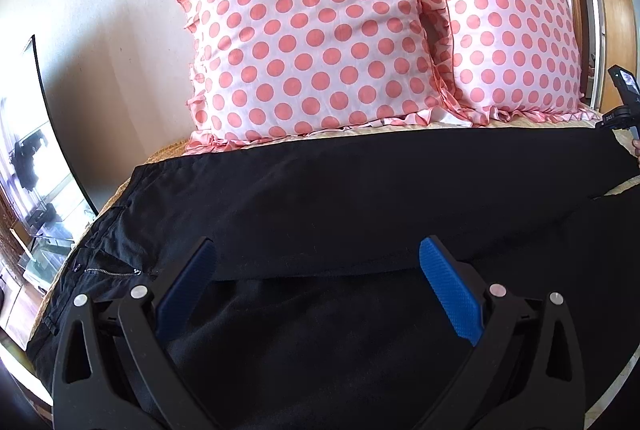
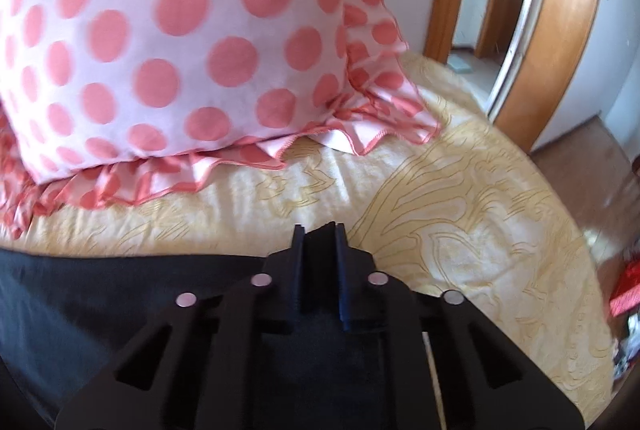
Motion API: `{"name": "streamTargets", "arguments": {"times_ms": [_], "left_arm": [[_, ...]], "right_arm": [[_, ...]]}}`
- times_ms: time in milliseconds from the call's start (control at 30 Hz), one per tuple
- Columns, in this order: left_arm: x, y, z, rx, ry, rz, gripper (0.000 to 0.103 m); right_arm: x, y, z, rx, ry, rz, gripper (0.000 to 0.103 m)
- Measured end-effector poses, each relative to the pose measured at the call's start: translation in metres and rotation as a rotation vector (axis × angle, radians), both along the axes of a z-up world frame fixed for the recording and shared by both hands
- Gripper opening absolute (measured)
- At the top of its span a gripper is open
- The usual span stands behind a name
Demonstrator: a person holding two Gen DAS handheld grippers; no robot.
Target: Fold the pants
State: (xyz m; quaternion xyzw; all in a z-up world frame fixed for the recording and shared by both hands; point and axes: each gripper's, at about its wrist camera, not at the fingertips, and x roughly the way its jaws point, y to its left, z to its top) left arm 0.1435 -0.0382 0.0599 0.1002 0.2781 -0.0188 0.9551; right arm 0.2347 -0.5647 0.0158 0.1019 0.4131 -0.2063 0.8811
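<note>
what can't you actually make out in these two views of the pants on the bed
- Right wrist view: the right gripper is shut on black cloth; the gripper body hides which part of the pants.
- Left wrist view: the pants' leg ends run off the right edge.
- Left wrist view: the left gripper hides the cloth beneath.
- Right wrist view: the pillow is blurred.

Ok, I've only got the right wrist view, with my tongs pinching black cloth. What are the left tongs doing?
Observer: The left tongs are wide open over the pants, gripping nothing.
Operator: Where's the waist end?
Observer: Toward the left side of the bed; the zipper shows just left of those tongs.
Operator: Is there anything behind besides my pillow?
Observer: Yes, a second polka-dot pillow stands to its left against the wall.
</note>
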Motion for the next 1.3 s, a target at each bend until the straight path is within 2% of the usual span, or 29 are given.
{"name": "streamTargets", "arguments": {"times_ms": [133,200,300,433,533,667,700,733,767,833,900,967,1033,1067,1133,1300], "left_arm": [[-0.009,0.003,0.004,-0.001,-0.018,0.001,0.101],[-0.015,0.006,0.006,-0.007,-0.028,-0.002,0.101],[-0.024,0.011,0.009,-0.009,-0.045,-0.002,0.101],[-0.032,0.018,0.010,-0.023,-0.048,0.001,0.101],[-0.038,0.024,0.011,-0.035,-0.053,0.009,0.101],[-0.046,0.030,0.013,-0.041,-0.065,0.018,0.101],[-0.048,0.032,0.014,-0.042,-0.067,0.022,0.101],[-0.050,0.034,0.014,-0.042,-0.069,0.026,0.101],[-0.053,0.037,0.014,-0.042,-0.072,0.031,0.101],[-0.057,0.040,0.013,-0.037,-0.077,0.040,0.101],[-0.059,0.043,0.012,-0.028,-0.083,0.050,0.101],[-0.059,0.046,0.010,-0.020,-0.082,0.055,0.101],[-0.059,0.048,0.009,-0.019,-0.079,0.059,0.101],[-0.060,0.049,0.009,-0.019,-0.080,0.061,0.101],[-0.062,0.051,0.008,-0.015,-0.083,0.062,0.101],[-0.062,0.059,0.008,0.018,-0.096,0.083,0.101]], "right_arm": [[-0.044,0.026,0.028,-0.023,-0.101,0.045,0.009],[-0.081,0.045,0.040,-0.029,-0.156,0.068,0.009],[-0.125,0.074,0.043,-0.061,-0.177,0.100,0.009],[-0.165,0.099,0.023,-0.097,-0.128,0.119,0.009],[-0.186,0.122,0.004,-0.143,-0.043,0.132,0.009],[-0.194,0.137,-0.008,-0.119,0.026,0.132,0.009],[-0.197,0.139,-0.008,-0.109,0.032,0.119,0.012],[-0.200,0.140,-0.004,-0.077,0.030,0.102,0.025],[-0.203,0.140,-0.001,-0.047,0.016,0.093,0.049],[-0.214,0.146,0.010,-0.001,-0.040,0.078,0.066],[-0.220,0.155,0.018,0.069,-0.084,0.095,0.066],[-0.217,0.158,0.014,0.172,-0.079,0.080,0.061],[-0.214,0.152,0.003,0.295,-0.066,0.023,0.052],[-0.216,0.143,-0.006,0.396,-0.076,-0.030,0.051],[-0.220,0.130,-0.018,0.526,-0.129,-0.118,0.051],[-0.225,0.105,-0.021,0.616,-0.231,-0.321,0.051]]}}
